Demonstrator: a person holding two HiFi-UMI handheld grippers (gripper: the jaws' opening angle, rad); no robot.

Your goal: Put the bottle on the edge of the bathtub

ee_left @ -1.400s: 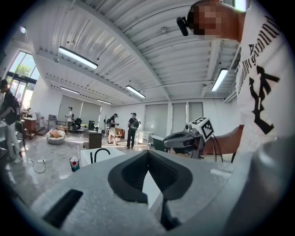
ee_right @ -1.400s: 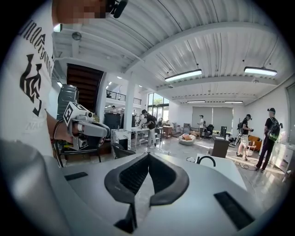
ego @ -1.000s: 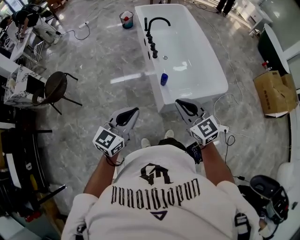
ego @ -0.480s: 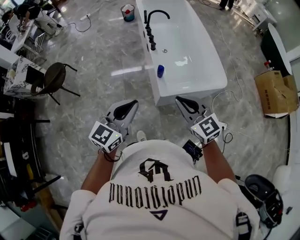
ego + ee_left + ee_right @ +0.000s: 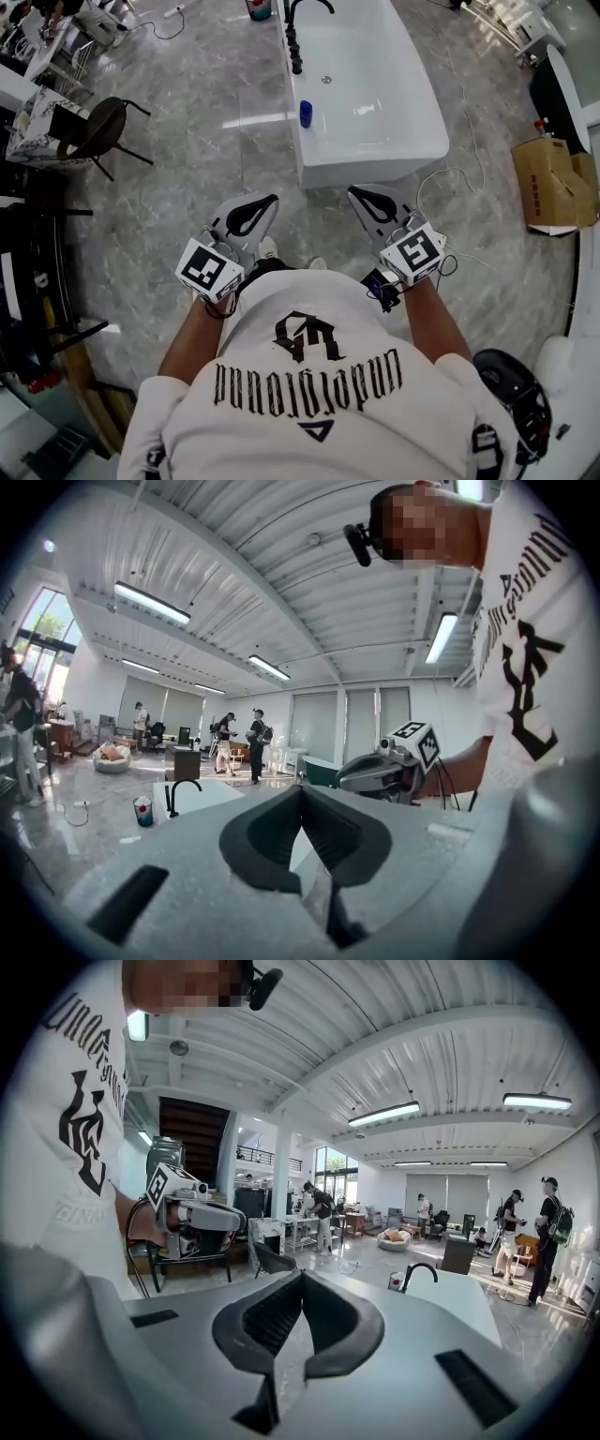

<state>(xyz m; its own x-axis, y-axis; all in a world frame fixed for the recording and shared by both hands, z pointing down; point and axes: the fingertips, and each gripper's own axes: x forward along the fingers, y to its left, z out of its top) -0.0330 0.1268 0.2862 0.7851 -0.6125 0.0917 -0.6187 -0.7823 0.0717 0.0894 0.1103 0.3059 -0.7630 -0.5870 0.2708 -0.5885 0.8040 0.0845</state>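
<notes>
A small blue bottle [image 5: 306, 113] stands upright on the left rim of the white bathtub [image 5: 375, 155], a little short of the black taps [image 5: 294, 47]. Both grippers are held at waist height, well back from the tub. My left gripper [image 5: 265, 201] is shut with nothing in it; in the left gripper view its pads [image 5: 300, 803] meet at the tips. My right gripper [image 5: 356, 192] is shut and empty too, its pads [image 5: 302, 1288] pressed together. The bottle does not show in either gripper view.
A dark chair [image 5: 94, 136] and a table stand at the left. At the right lie a cardboard box [image 5: 553, 183] and a white cable [image 5: 459, 178] on the marble floor. Several people stand far off in the hall.
The view has drawn back from the bathtub: the tub and the bottle have slid toward the top of the head view. Both grippers stay shut and empty at waist height.
</notes>
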